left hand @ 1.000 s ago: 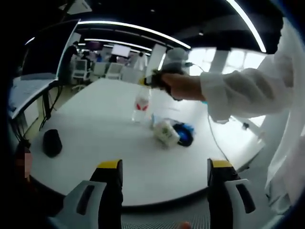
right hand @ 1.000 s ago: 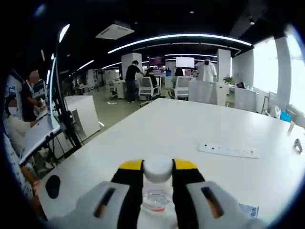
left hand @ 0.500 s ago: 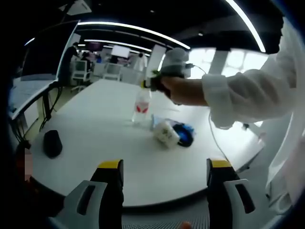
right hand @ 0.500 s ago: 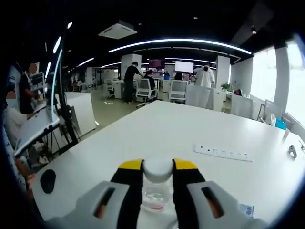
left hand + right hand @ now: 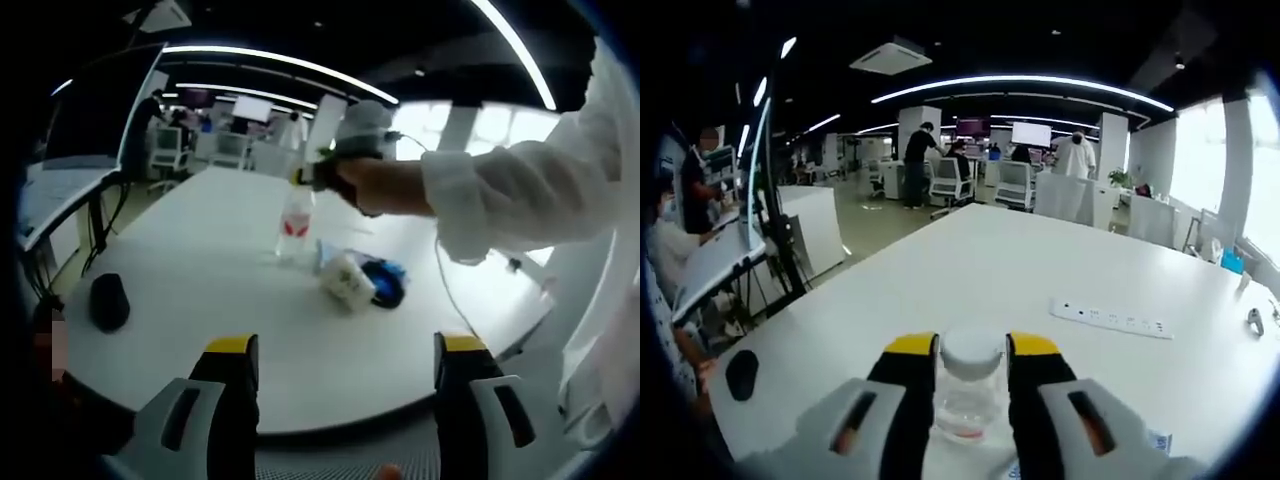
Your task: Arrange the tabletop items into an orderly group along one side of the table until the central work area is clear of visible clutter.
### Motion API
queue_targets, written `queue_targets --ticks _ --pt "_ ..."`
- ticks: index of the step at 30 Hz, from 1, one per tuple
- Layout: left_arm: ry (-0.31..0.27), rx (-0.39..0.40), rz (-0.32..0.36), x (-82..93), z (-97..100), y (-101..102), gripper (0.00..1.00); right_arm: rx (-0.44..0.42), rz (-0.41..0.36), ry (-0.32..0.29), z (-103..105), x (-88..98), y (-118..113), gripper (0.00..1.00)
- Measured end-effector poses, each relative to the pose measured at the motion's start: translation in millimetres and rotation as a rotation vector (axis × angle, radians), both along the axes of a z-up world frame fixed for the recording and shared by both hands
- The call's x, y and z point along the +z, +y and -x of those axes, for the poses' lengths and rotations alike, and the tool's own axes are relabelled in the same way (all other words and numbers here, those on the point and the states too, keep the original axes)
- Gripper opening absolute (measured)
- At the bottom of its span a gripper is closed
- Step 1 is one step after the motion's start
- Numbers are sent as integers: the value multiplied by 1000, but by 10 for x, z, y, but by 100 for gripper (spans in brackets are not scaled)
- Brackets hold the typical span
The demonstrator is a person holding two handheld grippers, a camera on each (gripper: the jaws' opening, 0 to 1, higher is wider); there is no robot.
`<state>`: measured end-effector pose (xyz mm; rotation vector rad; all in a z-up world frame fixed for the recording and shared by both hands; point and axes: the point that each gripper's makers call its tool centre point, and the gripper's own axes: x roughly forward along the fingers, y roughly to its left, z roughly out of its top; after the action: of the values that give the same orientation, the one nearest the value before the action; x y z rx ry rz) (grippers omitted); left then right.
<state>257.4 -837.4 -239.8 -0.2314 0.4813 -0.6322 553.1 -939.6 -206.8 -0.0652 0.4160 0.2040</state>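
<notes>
Clear plastic bottle [image 5: 970, 385], pinched at its neck between my right tool's [image 5: 971, 362] jaws, hangs over the white counter [image 5: 1040, 280], so I judge it could slip or swing while my left tool [image 5: 343, 365] waits spread apart, well short of it.

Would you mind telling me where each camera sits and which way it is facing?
Left gripper view: rides the open left gripper off the table's near edge, facing across it; the person's hand and sleeve show.
Right gripper view: rides the right gripper, facing down the table toward the office.
Shared: bottle and black mouse.
</notes>
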Motion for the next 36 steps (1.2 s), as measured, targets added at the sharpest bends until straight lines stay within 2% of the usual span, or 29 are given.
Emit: queue_targets --ticks 2,4,6,10,13,15,19,32,36 --pt "-2 -1 0 1 1 0 68 11 -2 15 15 -23 -7 42" --pt "-3 -2 2 4 2 -1 68 19 -9 15 42 -15 -36 46" --pt "-5 -2 5 10 1 -1 68 22 -25 -3 30 11 -72 50" --pt "-11 -5 12 23 3 -3 68 79 -67 -30 46 80 -87 61" --pt "-16 -10 15 31 7 -7 68 103 -86 -27 111 122 -165 60" --pt "-18 -13 17 35 10 -10 68 110 -112 -49 156 173 -201 61" --pt "-21 -15 22 41 14 -15 67 120 -106 -40 238 175 -280 64" --pt "-28 -30 34 54 26 -35 67 159 -125 -68 547 311 -436 64" --pt "-24 -34 44 65 35 -42 68 163 -133 -65 623 301 -498 64"
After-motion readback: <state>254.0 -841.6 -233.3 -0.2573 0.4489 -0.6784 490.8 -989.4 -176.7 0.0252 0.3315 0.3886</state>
